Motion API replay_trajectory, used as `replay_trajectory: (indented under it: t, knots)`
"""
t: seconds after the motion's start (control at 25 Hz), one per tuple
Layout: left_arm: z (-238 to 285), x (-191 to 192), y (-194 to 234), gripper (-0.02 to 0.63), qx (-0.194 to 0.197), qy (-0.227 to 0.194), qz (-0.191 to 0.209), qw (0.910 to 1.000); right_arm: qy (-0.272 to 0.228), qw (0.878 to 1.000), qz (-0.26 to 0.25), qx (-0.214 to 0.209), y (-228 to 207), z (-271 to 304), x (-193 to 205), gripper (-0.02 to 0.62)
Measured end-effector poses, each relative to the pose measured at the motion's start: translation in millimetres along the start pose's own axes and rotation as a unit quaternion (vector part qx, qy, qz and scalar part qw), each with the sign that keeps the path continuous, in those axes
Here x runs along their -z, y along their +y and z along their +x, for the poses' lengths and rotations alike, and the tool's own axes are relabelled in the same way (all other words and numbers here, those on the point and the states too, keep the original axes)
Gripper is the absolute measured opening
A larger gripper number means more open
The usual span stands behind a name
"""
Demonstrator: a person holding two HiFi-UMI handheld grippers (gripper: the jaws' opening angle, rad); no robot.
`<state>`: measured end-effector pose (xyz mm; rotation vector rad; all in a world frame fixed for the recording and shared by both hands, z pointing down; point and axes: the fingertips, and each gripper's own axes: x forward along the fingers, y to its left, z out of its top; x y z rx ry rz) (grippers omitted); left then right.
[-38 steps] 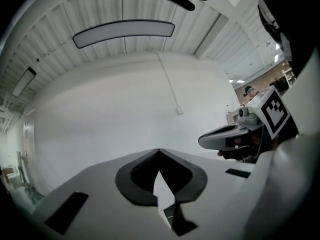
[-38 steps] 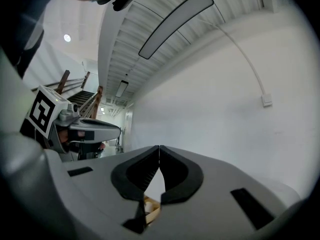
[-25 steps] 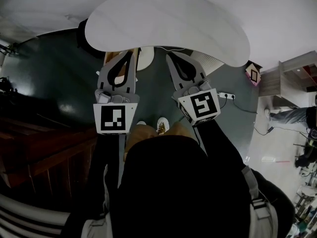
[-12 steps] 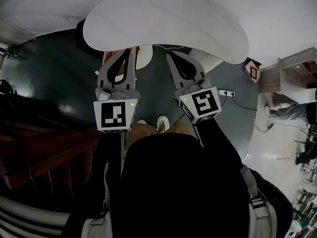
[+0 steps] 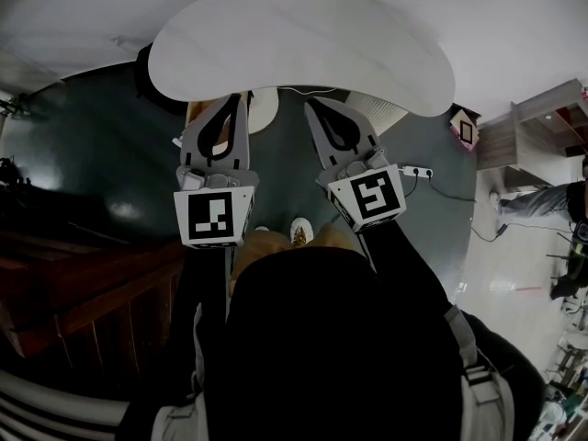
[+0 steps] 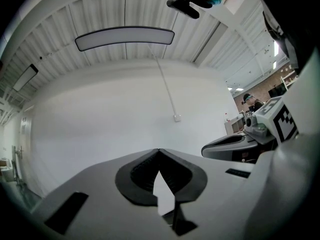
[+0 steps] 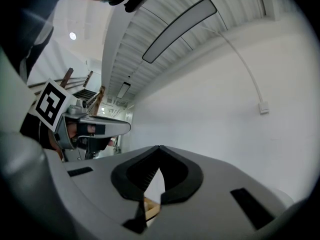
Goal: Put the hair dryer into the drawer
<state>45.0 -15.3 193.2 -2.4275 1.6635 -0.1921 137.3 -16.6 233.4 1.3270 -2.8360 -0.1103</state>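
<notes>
No hair dryer and no drawer shows in any view. In the head view my left gripper (image 5: 241,101) and my right gripper (image 5: 312,105) are held side by side in front of the person's body. Both point level toward the near edge of a white curved table (image 5: 303,44). Both stand shut with nothing between their jaws. The left gripper view shows its tips (image 6: 159,150) meeting against a bare white wall. The right gripper view shows the same for its tips (image 7: 159,147). Each gripper view catches the other gripper at its side.
A round white stool top (image 5: 266,108) and a wooden piece (image 5: 197,113) sit under the table's edge. Dark wooden furniture (image 5: 83,283) stands at the left. On the dark floor at the right lie a power strip (image 5: 418,172) and a small house-shaped thing (image 5: 464,131), with a shelf unit (image 5: 533,141) beyond.
Both grippers have kept still and stayed shut. Only the head view has shifted slightly.
</notes>
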Motion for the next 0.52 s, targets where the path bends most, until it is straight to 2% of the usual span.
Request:
replay_trajectory:
  t: [0.16,0.52]
  knots:
    - [-3.4,0.6,1.9,0.015,-0.001,0.000,0.004,1.0000,0.002,1.000,0.012,0.011,-1.3,-1.6,2.4,0.025]
    - [-8.1,3.6,-1.2,0.014,-0.007,0.008,0.004,0.9999,0.000,1.000,0.012,0.006,2.1,-4.0,2.5,0.025]
